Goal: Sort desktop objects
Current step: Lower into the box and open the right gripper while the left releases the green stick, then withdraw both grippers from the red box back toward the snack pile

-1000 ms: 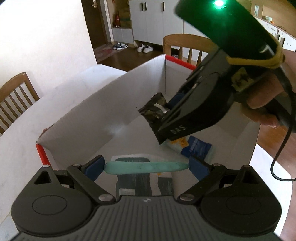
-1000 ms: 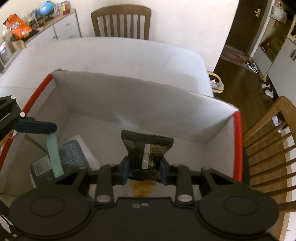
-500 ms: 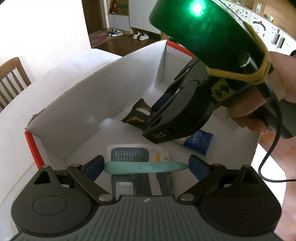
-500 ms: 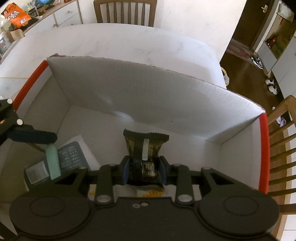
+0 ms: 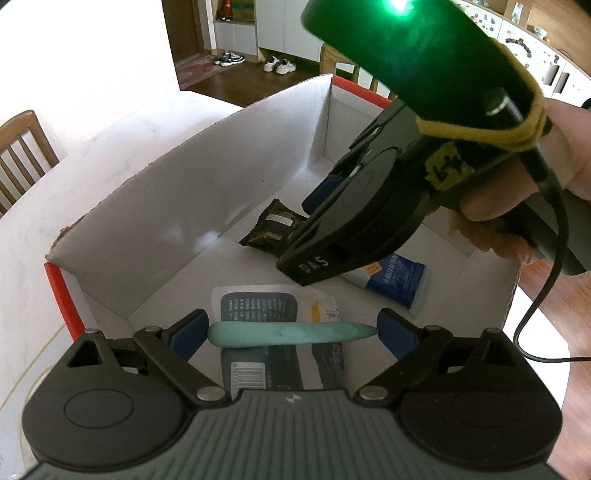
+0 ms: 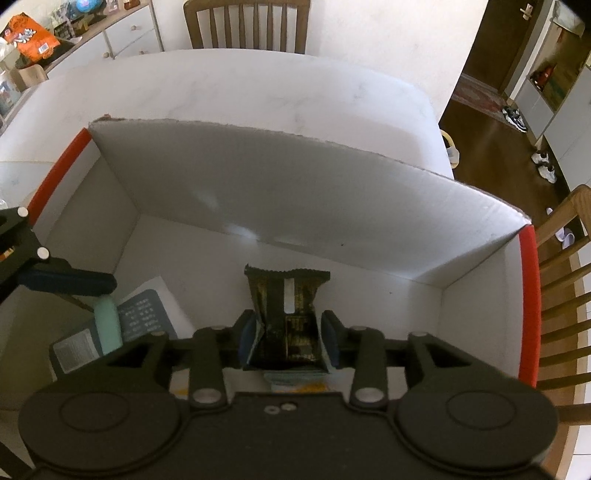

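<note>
A white cardboard box with red edges stands on the table. My left gripper hangs over its near corner, shut endwise on a mint-green tapered stick that spans from pad to pad. In the right wrist view the same stick hangs under a blue pad. My right gripper reaches down into the box. Its jaws are opening, and a dark snack packet sits between them on the box floor. A thin gap shows beside the pads. From the left wrist view the packet lies tilted on the floor.
A grey-blue printed sachet and a blue-and-white packet lie on the box floor. A person's hand holds the right gripper, and its cable trails over the box's right wall. Wooden chairs stand around the white table.
The right gripper sank deeper into the box with the snack packet, and its jaws have spread apart from it. The left gripper still holds the green stick in about the same place.
</note>
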`<state>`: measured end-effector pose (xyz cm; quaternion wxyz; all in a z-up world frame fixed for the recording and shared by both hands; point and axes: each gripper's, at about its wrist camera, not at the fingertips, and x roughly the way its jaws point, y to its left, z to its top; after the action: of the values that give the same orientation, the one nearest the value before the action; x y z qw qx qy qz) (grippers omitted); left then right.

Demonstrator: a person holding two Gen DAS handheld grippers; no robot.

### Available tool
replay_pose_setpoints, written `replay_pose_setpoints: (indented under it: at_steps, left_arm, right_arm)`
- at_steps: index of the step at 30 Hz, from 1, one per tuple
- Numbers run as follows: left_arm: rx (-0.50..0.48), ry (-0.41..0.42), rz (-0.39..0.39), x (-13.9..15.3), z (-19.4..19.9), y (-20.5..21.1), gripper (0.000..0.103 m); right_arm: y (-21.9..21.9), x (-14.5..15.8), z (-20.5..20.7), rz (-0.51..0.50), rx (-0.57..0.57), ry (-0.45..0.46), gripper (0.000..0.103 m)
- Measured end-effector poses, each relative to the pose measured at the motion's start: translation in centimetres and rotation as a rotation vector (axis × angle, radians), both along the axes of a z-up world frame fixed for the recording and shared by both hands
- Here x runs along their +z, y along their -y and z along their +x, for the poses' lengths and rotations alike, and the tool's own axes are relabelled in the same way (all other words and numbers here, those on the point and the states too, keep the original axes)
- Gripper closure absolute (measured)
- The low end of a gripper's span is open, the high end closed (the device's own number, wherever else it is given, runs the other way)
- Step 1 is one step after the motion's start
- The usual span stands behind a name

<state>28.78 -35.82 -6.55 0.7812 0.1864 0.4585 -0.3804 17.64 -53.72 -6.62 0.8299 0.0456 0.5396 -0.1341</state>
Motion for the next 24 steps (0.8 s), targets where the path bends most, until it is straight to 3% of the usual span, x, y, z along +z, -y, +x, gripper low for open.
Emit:
replay_pose_setpoints:
  at_steps: [8, 24]
  left_arm:
    - [0.022, 0.009, -0.003, 0.3, 0.0, 0.0, 0.005]
    - [0.038, 0.054, -0.063, 1.5, -0.7, -0.7, 0.0]
  right_arm:
    - [-0.1, 1.0, -0.9, 0.01, 0.005, 0.037, 0.038]
    - [-0.3, 2.7, -1.6, 0.015, -0.02, 0.099, 0.027]
